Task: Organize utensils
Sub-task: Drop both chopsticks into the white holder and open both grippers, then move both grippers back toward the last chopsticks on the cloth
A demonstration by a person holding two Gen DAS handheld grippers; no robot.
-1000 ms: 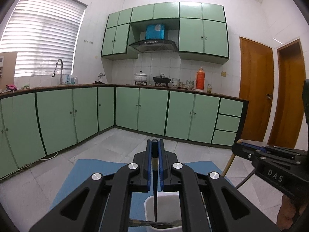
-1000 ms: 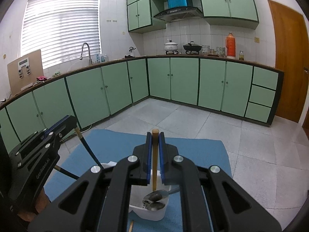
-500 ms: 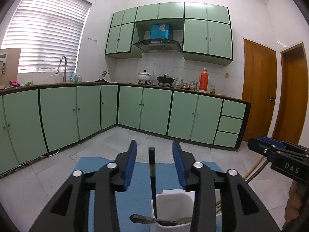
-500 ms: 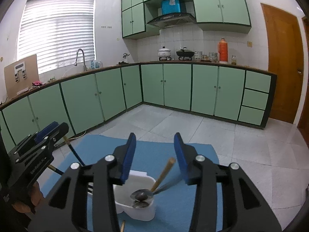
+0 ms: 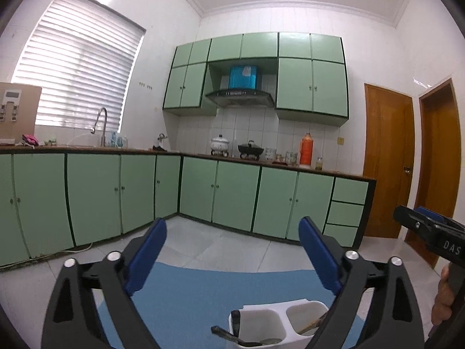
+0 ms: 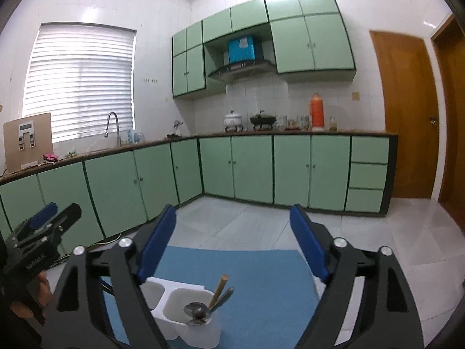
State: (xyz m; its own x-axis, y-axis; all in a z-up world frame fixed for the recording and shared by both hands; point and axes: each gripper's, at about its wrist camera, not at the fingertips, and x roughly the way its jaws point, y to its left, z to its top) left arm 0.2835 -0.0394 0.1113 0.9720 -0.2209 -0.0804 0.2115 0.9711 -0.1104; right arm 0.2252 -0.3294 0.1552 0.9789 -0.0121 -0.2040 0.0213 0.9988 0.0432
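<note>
A white two-compartment utensil holder stands on a blue mat. One compartment holds a dark-handled utensil and metal spoons. A wooden-handled utensil leans in with them in the right wrist view; a wooden handle shows in the other compartment in the left wrist view. My left gripper hangs above and behind the holder, its jaws opening wide with nothing between them. My right gripper is likewise opening and empty.
The mat lies on a light tiled floor. Green base cabinets run along the far wall and the left wall under a countertop with pots. Wooden doors stand at the right. A person's hand holds the right gripper.
Both grippers went from shut on a utensil handle to wide open. The dark-handled and the wooden-handled utensils dropped into the holder. Both grippers drew back and rose.
</note>
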